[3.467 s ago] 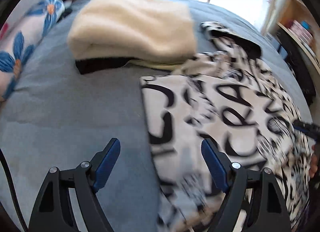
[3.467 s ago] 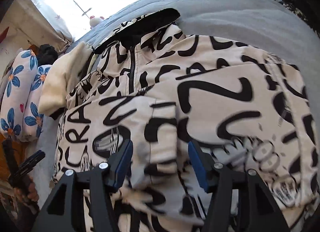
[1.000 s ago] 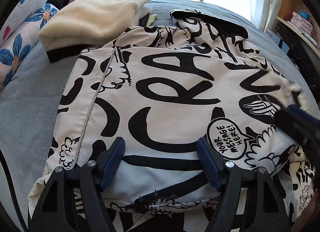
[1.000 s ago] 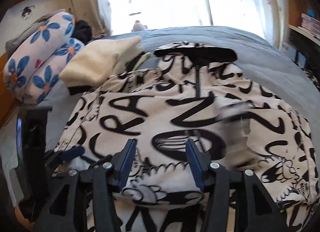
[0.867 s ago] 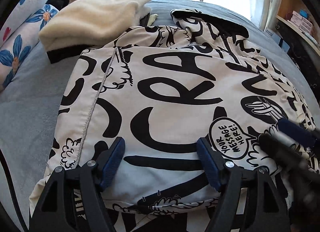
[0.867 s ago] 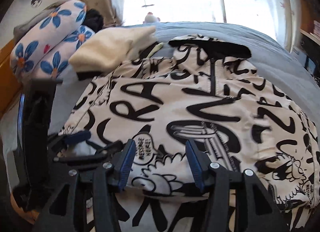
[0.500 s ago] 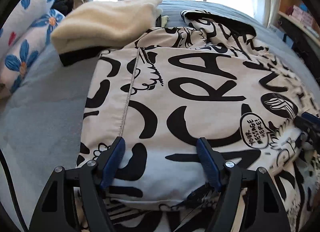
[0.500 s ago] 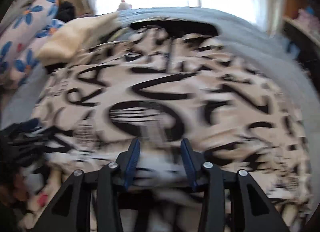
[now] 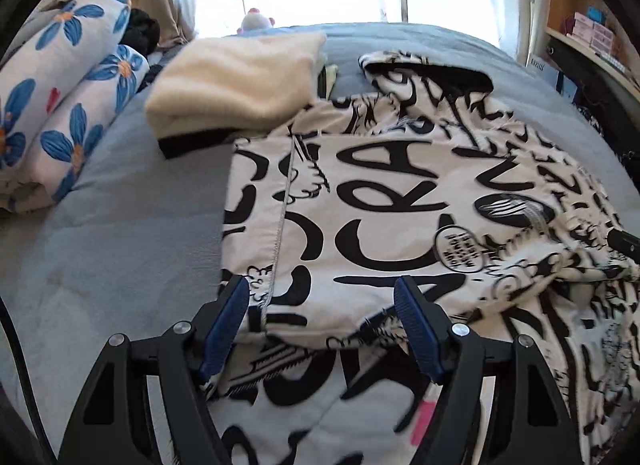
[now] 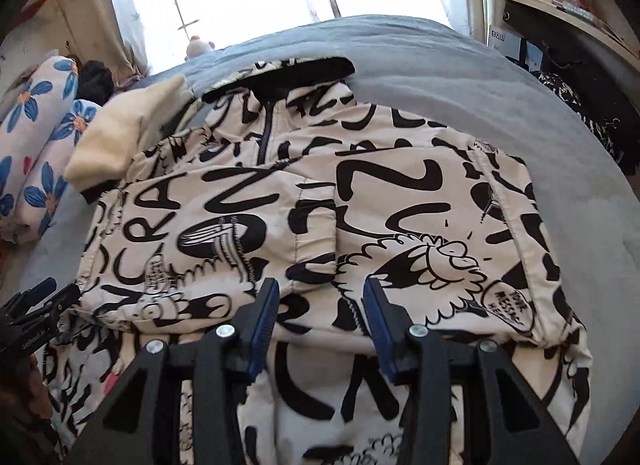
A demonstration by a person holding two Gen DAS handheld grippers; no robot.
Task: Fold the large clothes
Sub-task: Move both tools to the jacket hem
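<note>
Printed jacket (image 9: 384, 201), white w/ black graffiti lettering, lies spread on the grey bed (image 9: 120, 233), hood end toward the window. Both sleeves are folded in across the front; the zip runs down the middle under them. Lower hem hangs near the cameras, partly under the folded layers.

L gripper (image 9: 320, 317): jaws wide apart, hovering over the near-left edge of the folded sleeve panel. Nothing between the pads; the blue pads (image 9: 224, 321) stand clear of the cloth.

R gripper (image 10: 322, 313): jaws partly apart, narrower than the left, and they have just been closing. They sit over the centre of the jacket above the zip line, w/ cloth seen behind the gap but no pinch visible, so not clamped on anything.

In the right view the L gripper shows at the far left edge, beside the jacket's side.

A cream folded garment (image 9: 240, 81) w/ a black edge rests at the jacket's upper-left shoulder, touching it. Floral pillows (image 9: 60, 105) lie beyond that, at the bed's left side. Shelf (image 10: 560, 5) w/ boxes at right.
</note>
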